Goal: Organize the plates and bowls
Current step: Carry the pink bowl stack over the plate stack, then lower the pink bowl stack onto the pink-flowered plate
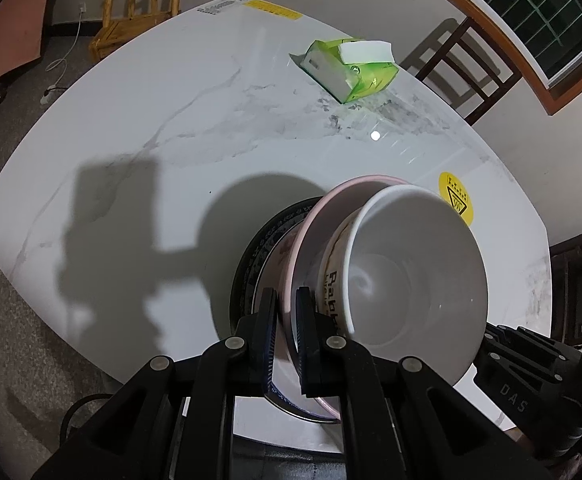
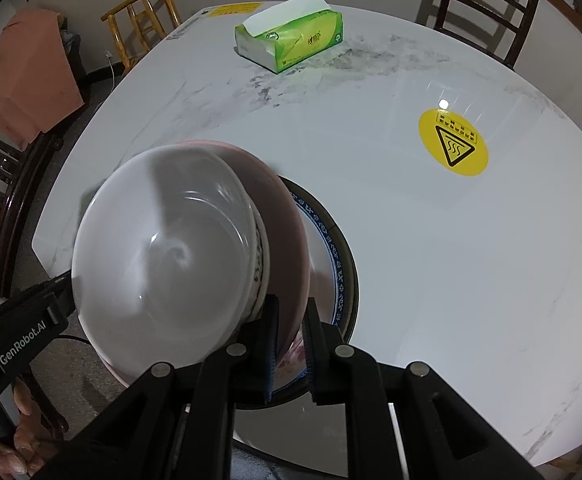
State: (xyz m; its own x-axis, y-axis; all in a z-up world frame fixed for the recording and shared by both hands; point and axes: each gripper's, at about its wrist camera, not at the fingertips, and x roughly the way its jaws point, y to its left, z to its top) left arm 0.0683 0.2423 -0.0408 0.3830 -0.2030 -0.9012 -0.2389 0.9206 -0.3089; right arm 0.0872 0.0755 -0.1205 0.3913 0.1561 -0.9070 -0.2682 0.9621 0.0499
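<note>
A pink plate [image 1: 323, 220] carries a white bowl [image 1: 419, 264] with "Rabbit" lettering on its side. Both are lifted and tilted above a blue-patterned plate [image 1: 263, 256] that lies on a black disc on the marble table [image 1: 151, 128]. My left gripper [image 1: 287, 304] is shut on the pink plate's near rim. In the right wrist view my right gripper [image 2: 291, 316] is shut on the opposite rim of the pink plate [image 2: 279, 208], with the white bowl [image 2: 163, 256] to its left and the blue-patterned plate [image 2: 331, 248] underneath.
A green tissue box [image 1: 351, 68] [image 2: 291, 40] sits at the far side of the table. A yellow round warning sticker [image 2: 453, 142] is on the table to the right. Wooden chairs [image 2: 487, 4] stand around the table.
</note>
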